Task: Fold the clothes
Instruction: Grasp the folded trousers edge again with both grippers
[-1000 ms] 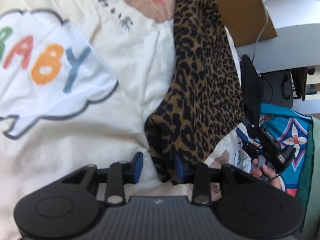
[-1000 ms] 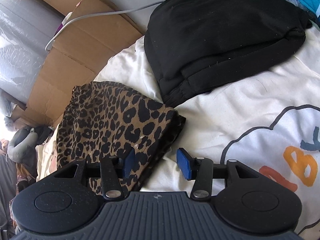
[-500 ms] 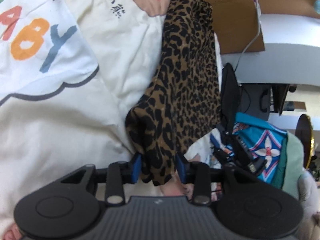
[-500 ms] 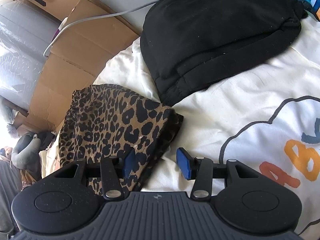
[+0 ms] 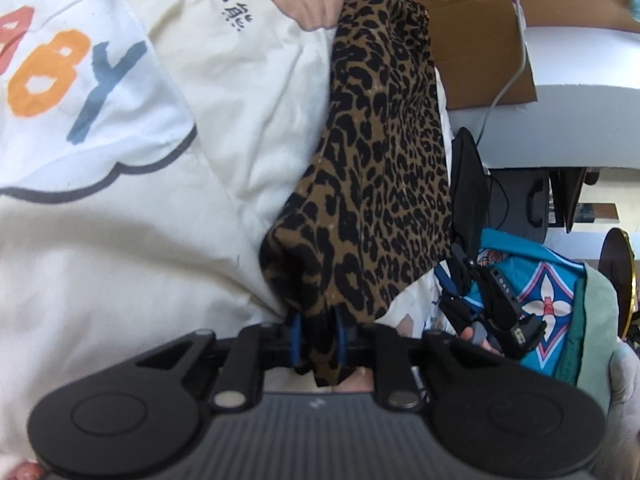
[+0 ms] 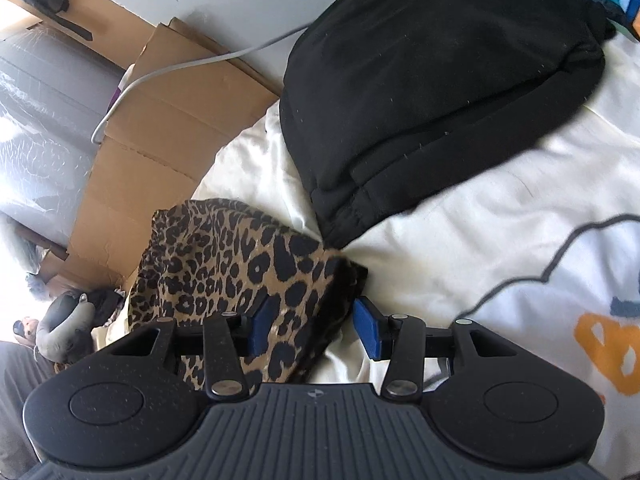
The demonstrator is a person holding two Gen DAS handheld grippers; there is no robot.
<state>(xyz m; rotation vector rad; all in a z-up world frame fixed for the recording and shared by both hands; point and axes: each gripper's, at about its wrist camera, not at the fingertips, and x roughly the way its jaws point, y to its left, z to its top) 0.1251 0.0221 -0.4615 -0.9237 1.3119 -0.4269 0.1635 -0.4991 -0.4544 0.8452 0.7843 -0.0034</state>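
A leopard-print garment (image 5: 384, 168) lies folded in a long strip on a cream bedsheet (image 5: 120, 264). My left gripper (image 5: 318, 338) is shut on its near corner, the cloth bunched between the blue pads. In the right wrist view the same leopard-print garment (image 6: 240, 256) lies at the other end, its corner between the spread blue pads of my right gripper (image 6: 314, 326), which is open. The other gripper (image 5: 492, 304) shows at the right of the left wrist view, held by a hand.
A folded black garment (image 6: 436, 80) lies just beyond the leopard one. Flattened cardboard (image 6: 160, 144) and a white cable (image 6: 192, 64) sit past the bed edge. A printed "BABY" cloud (image 5: 72, 92) marks the sheet. Blue patterned cloth (image 5: 540, 292) lies at the right.
My left gripper moved onto the leopard garment's corner and shut on it. My right gripper moved forward so that the garment's other corner now sits between its open pads.
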